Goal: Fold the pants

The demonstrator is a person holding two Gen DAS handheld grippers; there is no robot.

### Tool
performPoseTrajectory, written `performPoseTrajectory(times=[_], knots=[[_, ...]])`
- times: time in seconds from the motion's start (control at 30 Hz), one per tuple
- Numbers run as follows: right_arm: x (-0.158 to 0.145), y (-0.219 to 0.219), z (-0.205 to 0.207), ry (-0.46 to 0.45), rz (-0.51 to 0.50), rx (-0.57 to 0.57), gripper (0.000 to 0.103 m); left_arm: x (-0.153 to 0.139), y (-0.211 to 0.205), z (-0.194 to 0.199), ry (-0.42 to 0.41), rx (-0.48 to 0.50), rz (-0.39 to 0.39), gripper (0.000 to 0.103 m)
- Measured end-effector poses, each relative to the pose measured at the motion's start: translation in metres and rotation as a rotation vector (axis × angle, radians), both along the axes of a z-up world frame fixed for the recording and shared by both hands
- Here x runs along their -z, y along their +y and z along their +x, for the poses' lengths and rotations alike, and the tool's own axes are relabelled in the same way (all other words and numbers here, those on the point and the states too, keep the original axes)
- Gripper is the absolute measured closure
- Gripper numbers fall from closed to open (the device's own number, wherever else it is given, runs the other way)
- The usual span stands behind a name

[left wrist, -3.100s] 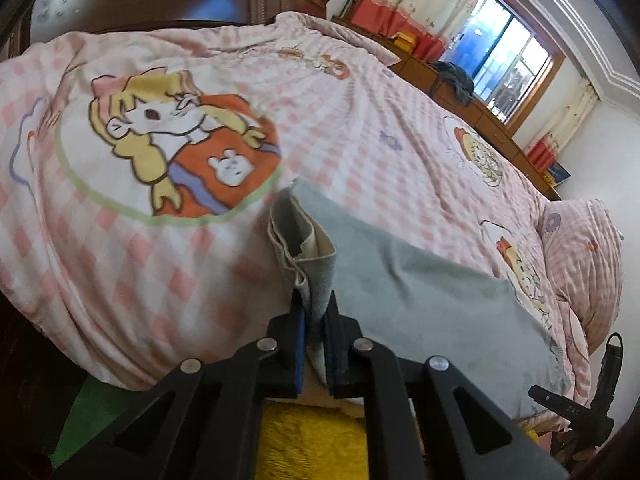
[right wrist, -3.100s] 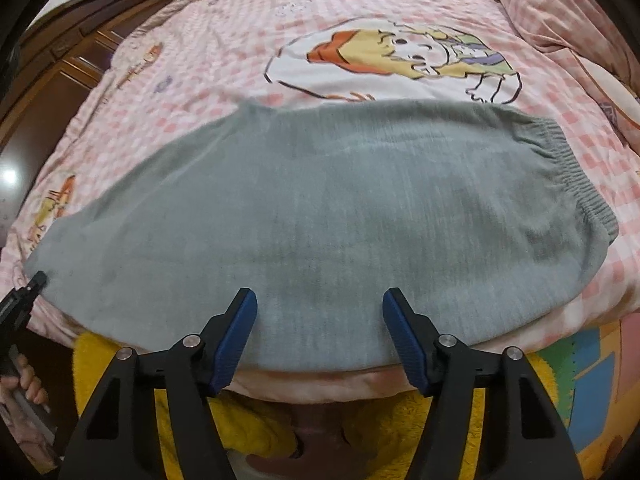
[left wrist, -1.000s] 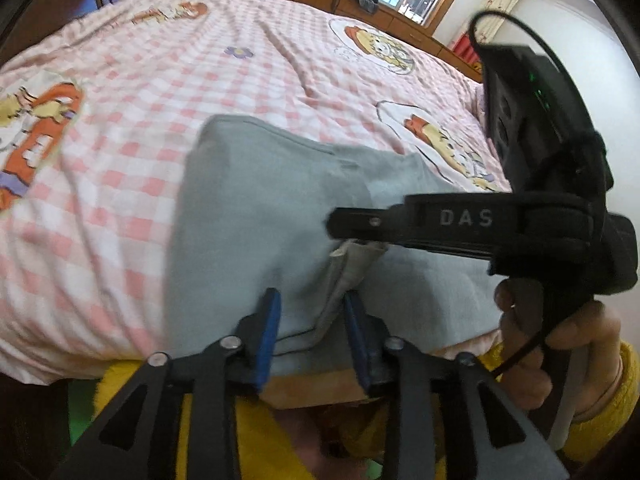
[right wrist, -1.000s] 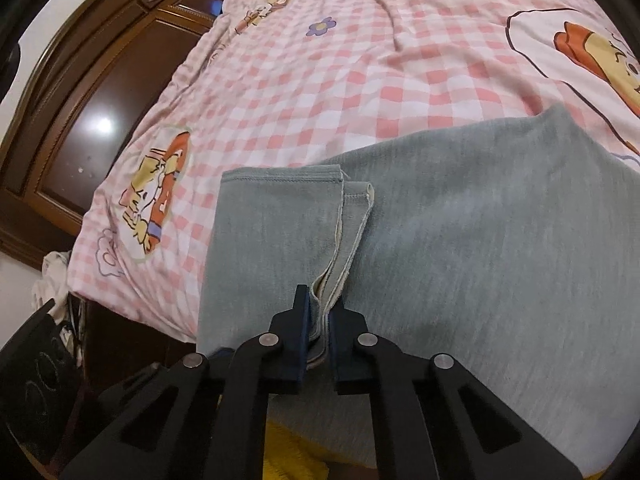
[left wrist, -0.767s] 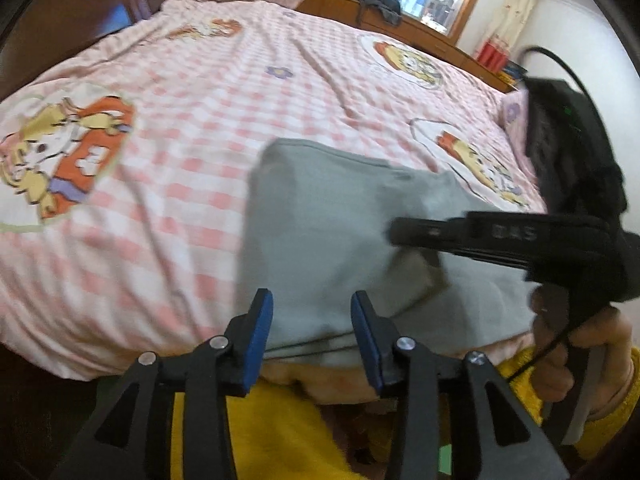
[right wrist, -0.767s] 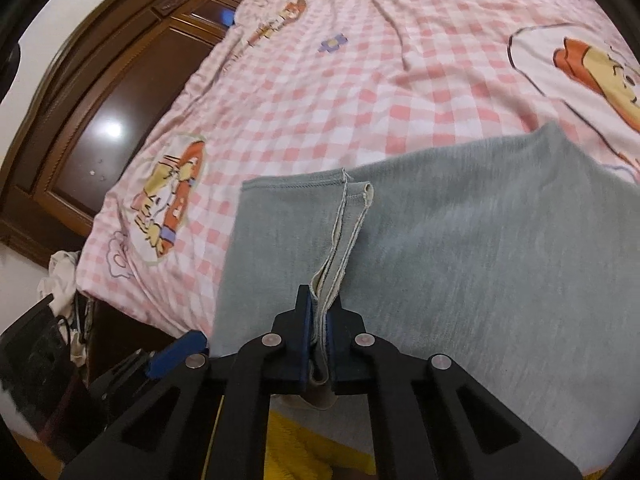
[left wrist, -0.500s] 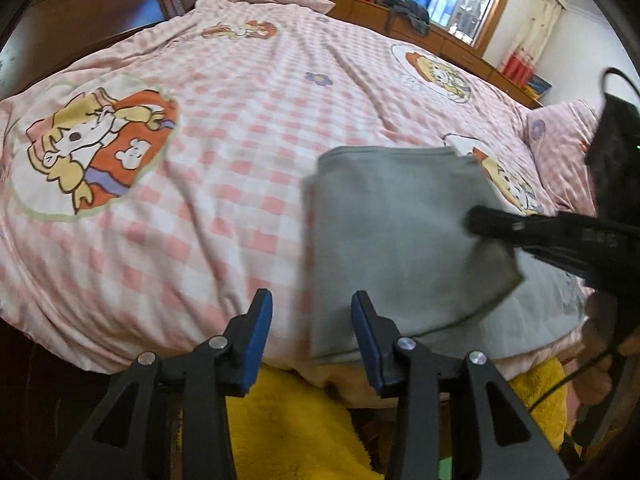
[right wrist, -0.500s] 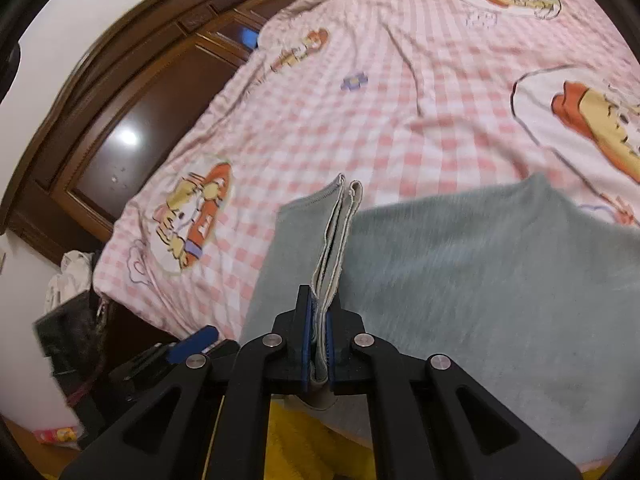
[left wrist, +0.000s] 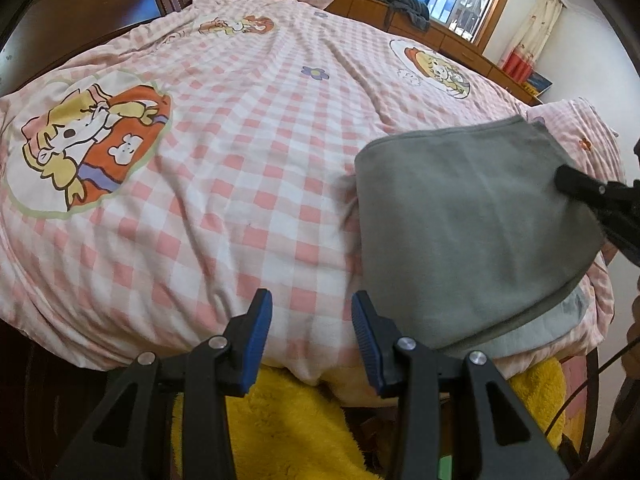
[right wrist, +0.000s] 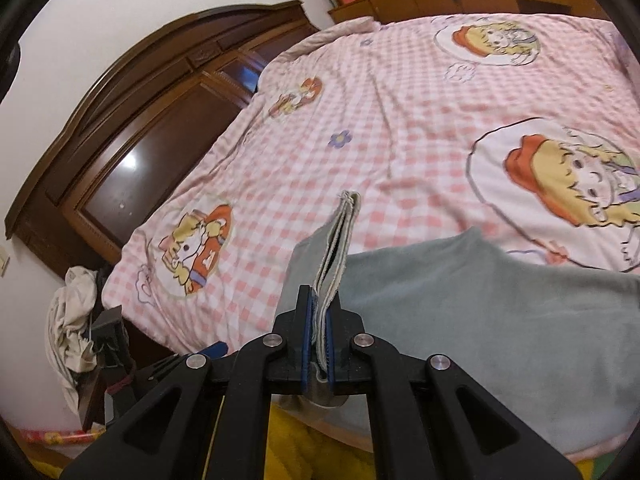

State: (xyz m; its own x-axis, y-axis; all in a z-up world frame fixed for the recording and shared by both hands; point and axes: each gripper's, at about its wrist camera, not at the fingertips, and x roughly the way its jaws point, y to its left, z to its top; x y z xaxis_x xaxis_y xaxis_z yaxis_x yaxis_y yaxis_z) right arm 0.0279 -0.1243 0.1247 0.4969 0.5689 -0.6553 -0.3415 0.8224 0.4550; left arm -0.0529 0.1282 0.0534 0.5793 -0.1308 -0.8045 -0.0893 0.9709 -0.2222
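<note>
Bare quilt (left wrist: pixel 248 168) beside pants (left wrist: pixel 472 224)

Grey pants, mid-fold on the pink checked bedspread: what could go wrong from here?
1. Only the right gripper clamps the hem of the grey knit pants; the left gripper is open, clear of the cloth, so the carried leg may land skewed.
2. The pants lie at the edge of the pink checked bedspread; a hard pull could drag them off.
</note>
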Motion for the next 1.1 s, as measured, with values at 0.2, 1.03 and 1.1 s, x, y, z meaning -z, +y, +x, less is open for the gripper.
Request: performPoseTrajectory(times=[0.2, 1.03, 1.1], knots=[[-0.009, -0.033, -0.006, -0.002, 0.021, 0.068, 0.097, 0.0, -0.007, 0.005, 0.0, 0.02, -0.004, 0.06], [-0.044, -0.159, -0.035, -0.096, -0.02, 0.303, 0.097, -0.014, -0.074, 0.027, -0.024, 0.181, 0.05, 0.06], [-0.042, -0.17, -0.036, -0.09, -0.02, 0.325, 0.097, -0.014, -0.079, 0.03, -0.025, 0.194, 0.056, 0.06]])
